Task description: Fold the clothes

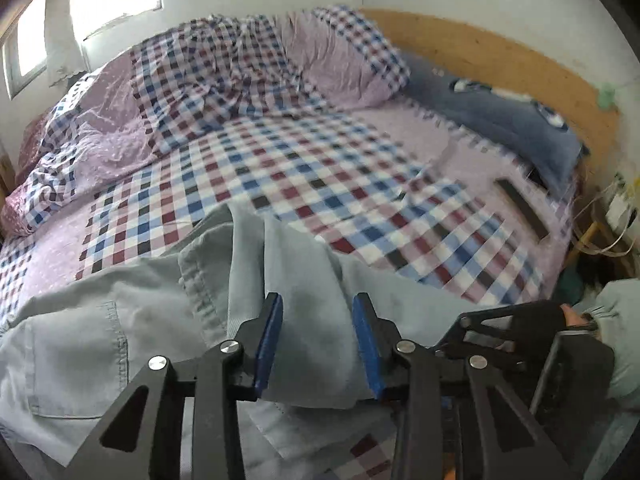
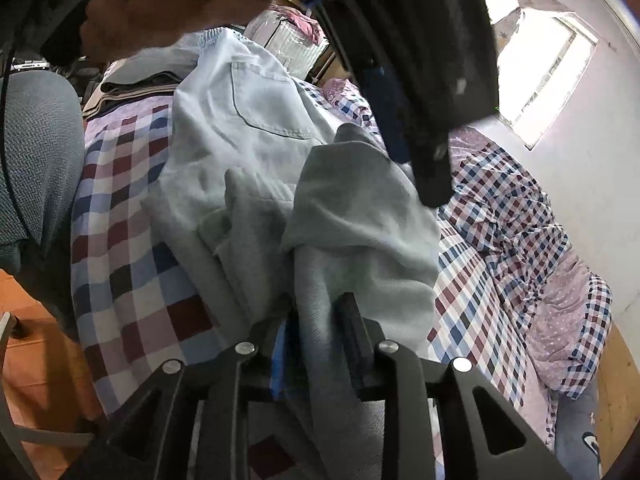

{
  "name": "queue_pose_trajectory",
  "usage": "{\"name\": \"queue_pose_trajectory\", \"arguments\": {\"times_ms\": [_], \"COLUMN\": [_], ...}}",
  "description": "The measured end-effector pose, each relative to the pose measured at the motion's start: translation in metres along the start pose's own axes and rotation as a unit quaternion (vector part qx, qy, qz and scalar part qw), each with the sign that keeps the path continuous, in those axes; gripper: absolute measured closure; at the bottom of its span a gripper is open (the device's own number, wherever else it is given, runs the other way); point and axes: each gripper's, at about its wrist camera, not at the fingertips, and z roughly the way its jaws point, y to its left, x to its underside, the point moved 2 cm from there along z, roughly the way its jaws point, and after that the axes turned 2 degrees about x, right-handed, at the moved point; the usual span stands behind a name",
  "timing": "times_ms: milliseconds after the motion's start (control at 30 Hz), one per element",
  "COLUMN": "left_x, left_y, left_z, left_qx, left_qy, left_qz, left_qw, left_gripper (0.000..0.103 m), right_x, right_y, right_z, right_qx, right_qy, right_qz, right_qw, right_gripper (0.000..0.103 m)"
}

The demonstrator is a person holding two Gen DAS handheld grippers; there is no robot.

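A pair of light grey-blue trousers (image 1: pixel 100 332) lies on the checked bedspread (image 1: pixel 320 168) at the near edge of the bed; a back pocket shows in the right wrist view (image 2: pixel 272 100). My left gripper (image 1: pixel 318 312) has its blue pads (image 1: pixel 270 336) apart with a fold of trouser cloth lying between them. My right gripper (image 2: pixel 316 308) is shut on a bunched fold of the trousers (image 2: pixel 360 216) and holds it up off the bed. The left gripper's black frame (image 2: pixel 424 80) hangs over the trousers in the right wrist view.
A rumpled checked duvet (image 1: pixel 208 76) lies at the far left of the bed. A blue pillow (image 1: pixel 512 120) rests by the wooden headboard (image 1: pixel 500 52). A dark flat object (image 1: pixel 524 208) lies on the bed at the right. Folded clothes (image 2: pixel 136 84) are stacked beyond the trousers.
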Motion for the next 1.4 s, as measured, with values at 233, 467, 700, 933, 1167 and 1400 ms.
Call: {"name": "queue_pose_trajectory", "arguments": {"times_ms": [233, 467, 700, 933, 1167, 1400], "left_x": [0.004, 0.006, -0.024, -0.031, -0.026, -0.01], "left_y": [0.019, 0.022, 0.034, 0.052, 0.032, 0.008], "left_z": [0.024, 0.024, -0.005, 0.025, 0.008, 0.011], "left_qx": [-0.02, 0.032, 0.066, 0.055, 0.107, 0.08], "left_qy": [0.036, 0.049, -0.016, 0.035, 0.039, 0.064], "left_qz": [-0.033, -0.058, -0.104, -0.154, -0.1, -0.026], "left_qw": [0.9986, 0.9966, 0.9922, 0.986, 0.9884, 0.9944], "left_gripper": [0.064, 0.091, 0.101, 0.101, 0.085, 0.063], "right_x": [0.0, 0.004, 0.007, 0.02, 0.03, 0.033], "right_y": [-0.004, -0.02, -0.047, -0.059, -0.073, -0.077], "right_z": [0.003, 0.007, -0.008, 0.001, -0.001, 0.0], "right_qx": [-0.006, -0.009, -0.007, -0.017, -0.038, -0.045], "right_qy": [-0.001, 0.004, -0.006, 0.024, 0.021, 0.024], "right_qz": [0.009, 0.031, 0.098, 0.134, 0.179, 0.192], "right_qw": [1.0, 0.999, 0.995, 0.991, 0.983, 0.98], "right_gripper": [0.076, 0.077, 0.084, 0.089, 0.089, 0.089]}}
